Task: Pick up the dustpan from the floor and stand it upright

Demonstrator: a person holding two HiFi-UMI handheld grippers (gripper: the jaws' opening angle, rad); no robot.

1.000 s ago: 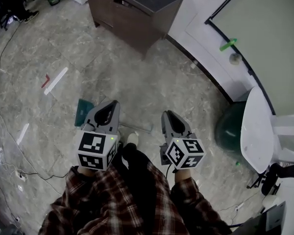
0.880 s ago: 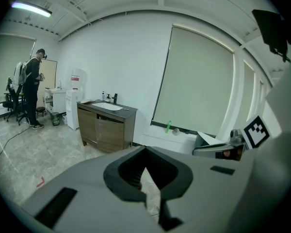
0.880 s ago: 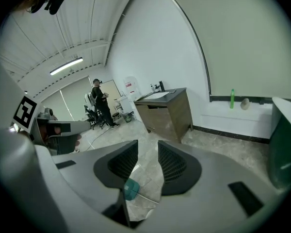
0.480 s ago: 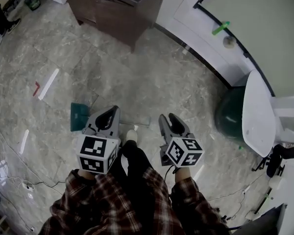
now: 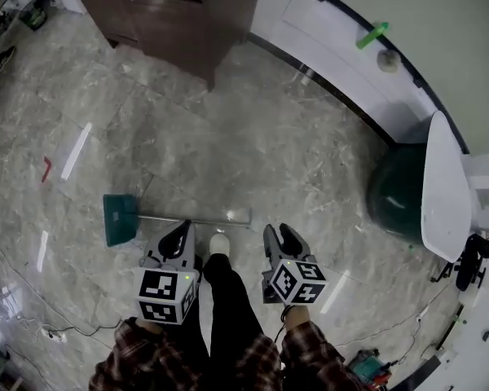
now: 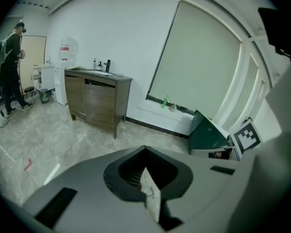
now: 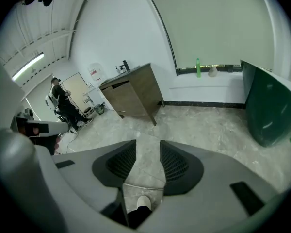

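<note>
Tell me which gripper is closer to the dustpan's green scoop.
Left. The left gripper sits just on the near side of the handle's middle, a short way right of the scoop. The right gripper is past the handle's free end, farther away.

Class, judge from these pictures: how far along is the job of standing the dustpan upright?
Done: nothing yet; the dustpan lies flat on the floor, untouched. In hand: both grippers hover near its handle, the right gripper open and empty, the left gripper with fingers together. Left: grasp the handle, lift, stand it upright.
</note>
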